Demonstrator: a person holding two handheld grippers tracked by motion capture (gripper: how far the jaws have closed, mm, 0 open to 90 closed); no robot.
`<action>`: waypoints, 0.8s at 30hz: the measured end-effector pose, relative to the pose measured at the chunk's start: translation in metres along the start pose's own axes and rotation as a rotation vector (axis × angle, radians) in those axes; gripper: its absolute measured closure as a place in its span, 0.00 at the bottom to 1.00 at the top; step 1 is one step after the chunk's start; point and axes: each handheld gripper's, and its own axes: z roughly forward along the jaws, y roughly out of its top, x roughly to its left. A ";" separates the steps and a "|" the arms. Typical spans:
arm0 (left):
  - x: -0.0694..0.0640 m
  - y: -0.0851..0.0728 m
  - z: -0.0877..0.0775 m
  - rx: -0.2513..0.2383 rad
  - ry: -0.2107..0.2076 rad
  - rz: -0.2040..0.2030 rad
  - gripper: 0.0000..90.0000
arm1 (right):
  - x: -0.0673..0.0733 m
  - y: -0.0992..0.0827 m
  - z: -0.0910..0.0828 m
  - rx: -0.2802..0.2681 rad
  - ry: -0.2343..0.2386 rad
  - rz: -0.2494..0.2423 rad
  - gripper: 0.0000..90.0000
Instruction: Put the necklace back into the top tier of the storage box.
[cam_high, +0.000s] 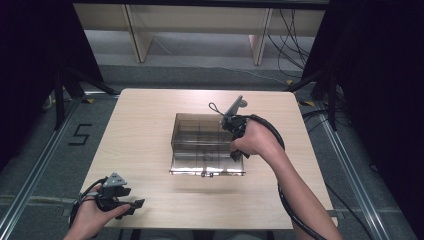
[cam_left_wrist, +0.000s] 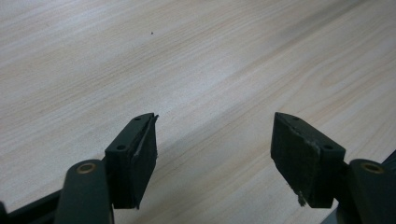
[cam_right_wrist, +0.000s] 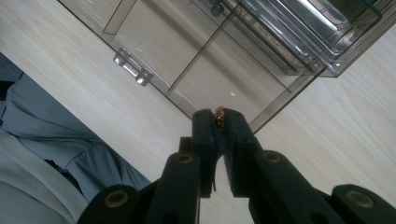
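While clenched on a tiny reddish-gold object (cam_right_wrist: 219, 115), the right hand-held gripper (cam_right_wrist: 218, 122) hangs over the clear smoky plastic compartment box (cam_high: 200, 145) — mid-table | left hand-held gripper (cam_left_wrist: 212, 154) — jaws spread, nothing between, near the front-left corner of the light wooden table (cam_high: 145, 125)
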 end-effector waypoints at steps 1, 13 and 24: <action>0.000 0.000 0.000 0.004 -0.002 0.001 0.35 | -0.001 0.000 0.001 -0.002 0.003 -0.011 0.94; 0.000 0.000 0.000 -0.013 -0.001 0.018 0.35 | -0.002 0.003 0.006 -0.007 0.002 -0.005 0.94; 0.002 0.001 0.000 0.000 0.001 0.033 0.35 | -0.004 0.006 0.012 0.004 -0.001 -0.008 0.94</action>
